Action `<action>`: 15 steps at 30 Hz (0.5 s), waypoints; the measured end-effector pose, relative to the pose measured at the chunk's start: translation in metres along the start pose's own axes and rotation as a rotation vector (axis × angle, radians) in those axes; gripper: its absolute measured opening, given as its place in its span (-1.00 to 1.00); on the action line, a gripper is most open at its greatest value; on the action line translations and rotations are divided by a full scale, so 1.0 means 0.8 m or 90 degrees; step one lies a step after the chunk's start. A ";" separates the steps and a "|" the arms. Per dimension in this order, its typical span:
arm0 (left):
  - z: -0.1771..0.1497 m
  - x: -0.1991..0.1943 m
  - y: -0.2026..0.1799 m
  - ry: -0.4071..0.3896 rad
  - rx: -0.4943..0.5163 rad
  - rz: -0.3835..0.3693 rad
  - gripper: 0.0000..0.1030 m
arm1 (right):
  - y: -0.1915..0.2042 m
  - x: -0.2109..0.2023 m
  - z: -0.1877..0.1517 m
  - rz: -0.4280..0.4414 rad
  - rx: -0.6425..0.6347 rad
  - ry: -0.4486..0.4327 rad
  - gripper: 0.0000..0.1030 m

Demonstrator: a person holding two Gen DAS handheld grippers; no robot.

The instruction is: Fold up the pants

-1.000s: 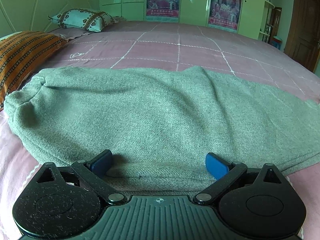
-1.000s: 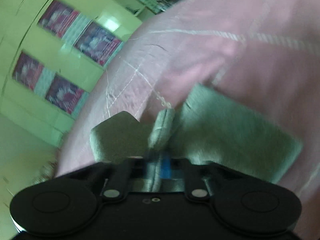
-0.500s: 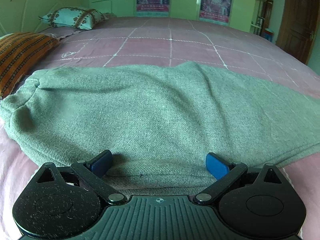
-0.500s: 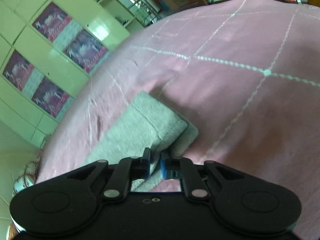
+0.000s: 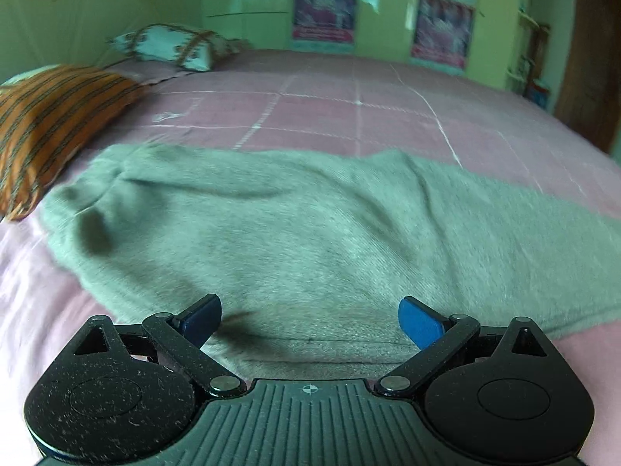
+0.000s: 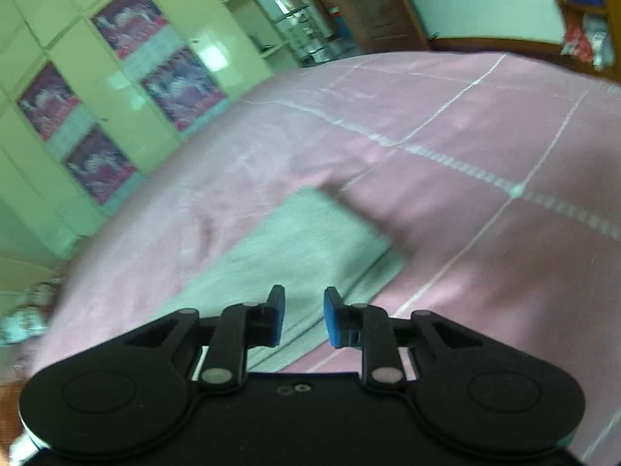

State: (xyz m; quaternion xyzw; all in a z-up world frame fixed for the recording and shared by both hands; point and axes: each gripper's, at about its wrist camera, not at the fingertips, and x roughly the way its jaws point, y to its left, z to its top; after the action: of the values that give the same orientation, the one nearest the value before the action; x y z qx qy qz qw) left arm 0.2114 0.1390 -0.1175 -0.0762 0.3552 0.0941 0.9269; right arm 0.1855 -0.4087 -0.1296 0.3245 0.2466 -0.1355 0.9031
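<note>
- A second ago the right gripper (image 6: 304, 318) pinched a bunched fold of the pants (image 5: 310, 240); now its jaws are opening, nothing is between them, and the cloth lies flat on the bed (image 6: 485, 147).
- The left gripper (image 5: 309, 320) has scarcely shifted; its jaws stand wide apart over the near hem, gripping nothing.
- The one pair of grey-green pants lies across the pink bedspread, its right end cut off by the left view's edge; the right view shows a blurred leg end.
- Two pillows lie beyond: one orange striped pillow (image 5: 50, 116), partly cropped, and one pale patterned pillow (image 5: 170, 44).
- Four wardrobe posters (image 6: 182, 85) are too blurred to read.
</note>
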 end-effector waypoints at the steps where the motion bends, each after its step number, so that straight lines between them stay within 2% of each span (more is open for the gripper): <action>1: 0.000 -0.003 -0.001 0.000 -0.016 -0.005 0.90 | 0.011 0.001 -0.007 0.024 -0.006 0.013 -0.71; 4: -0.002 -0.015 -0.014 -0.015 -0.035 -0.010 0.90 | 0.038 0.008 -0.036 0.076 -0.004 0.052 -0.71; 7: -0.006 -0.017 -0.018 -0.016 -0.041 0.033 0.90 | 0.054 0.024 -0.064 0.143 0.073 0.126 -0.71; 11: -0.013 -0.019 0.007 -0.009 -0.089 0.055 0.90 | 0.092 0.028 -0.093 0.205 0.086 0.173 -0.72; 15: -0.013 -0.019 0.026 -0.018 -0.093 0.068 0.90 | 0.120 0.051 -0.108 0.209 0.079 0.222 -0.74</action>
State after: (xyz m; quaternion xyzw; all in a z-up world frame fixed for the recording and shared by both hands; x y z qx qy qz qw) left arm 0.1890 0.1551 -0.1165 -0.1227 0.3378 0.1703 0.9175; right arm 0.2277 -0.2832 -0.1592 0.4335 0.3338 0.0561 0.8352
